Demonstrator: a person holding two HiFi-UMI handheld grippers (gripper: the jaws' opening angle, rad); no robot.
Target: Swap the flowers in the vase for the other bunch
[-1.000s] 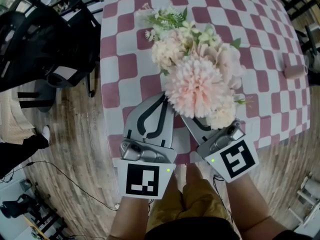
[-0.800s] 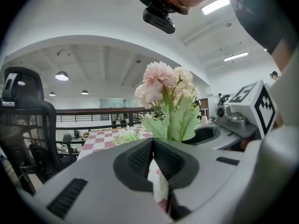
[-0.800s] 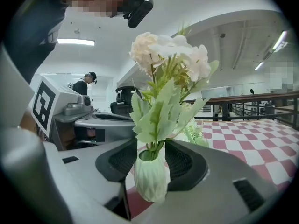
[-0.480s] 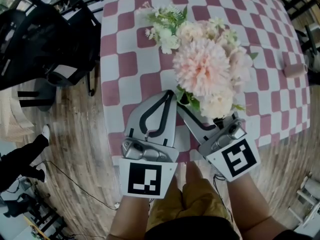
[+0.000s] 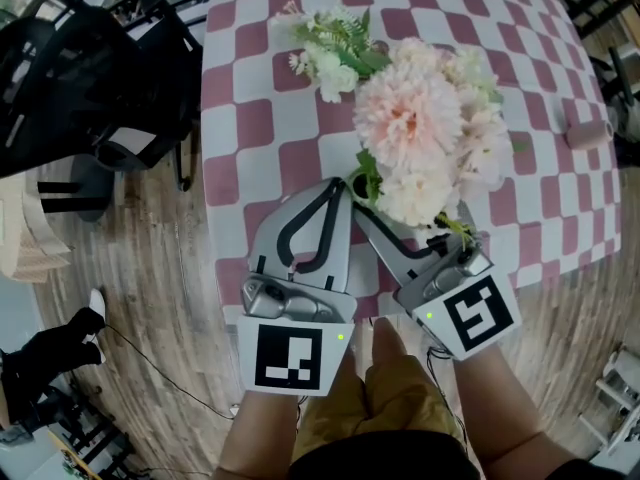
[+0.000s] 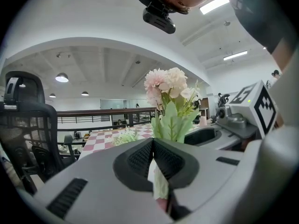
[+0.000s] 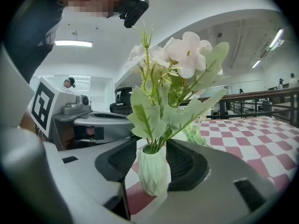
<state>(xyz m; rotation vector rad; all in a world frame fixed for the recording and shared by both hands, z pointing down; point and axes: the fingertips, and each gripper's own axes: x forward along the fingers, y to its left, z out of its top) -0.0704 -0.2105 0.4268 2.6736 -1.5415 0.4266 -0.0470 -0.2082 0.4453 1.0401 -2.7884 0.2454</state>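
standing between the just-opened jaws of the right claw [image 7: 152, 146], the vase [image 7: 153, 176] may topple under heavy flowers [image 5: 420, 133]; left claw [image 6: 153, 141] clenched.

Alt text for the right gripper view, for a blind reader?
A small white vase of pale, leafy flowers stands between the jaws of the right gripper, which have just been opening, on a pink-and-white checked tablecloth.

The vase [image 7: 153, 171] and its tall flowers [image 5: 420, 128] fill the near middle of the table [image 5: 250, 128]; the other bunch [image 5: 330, 53] lies just beyond, leftward. Rightward it is bare up to a small roll [image 5: 588, 140]; a chair [image 5: 70, 78] crowds the left edge
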